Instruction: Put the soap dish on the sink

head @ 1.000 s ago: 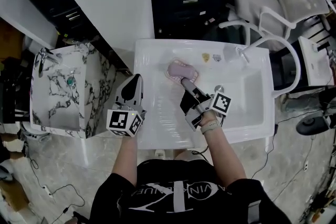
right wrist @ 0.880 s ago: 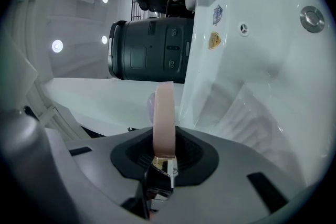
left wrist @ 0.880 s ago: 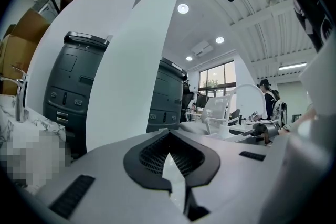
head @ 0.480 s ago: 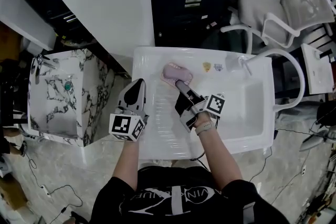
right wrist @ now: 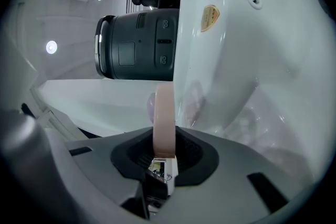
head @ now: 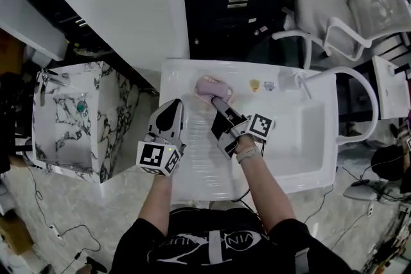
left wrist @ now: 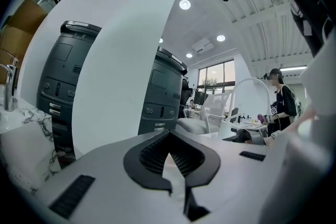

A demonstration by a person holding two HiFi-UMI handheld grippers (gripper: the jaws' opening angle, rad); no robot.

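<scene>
Not much legible. White print on the person's black shirt, upside down in head view: we make out "VIN" plus more letters, rest unclear. Yellow shield sticker and paler sticker on the sink rim: print too small, incl. in right gripper view. Marker cubes: b/w square codes only, no letters or nos.
</scene>
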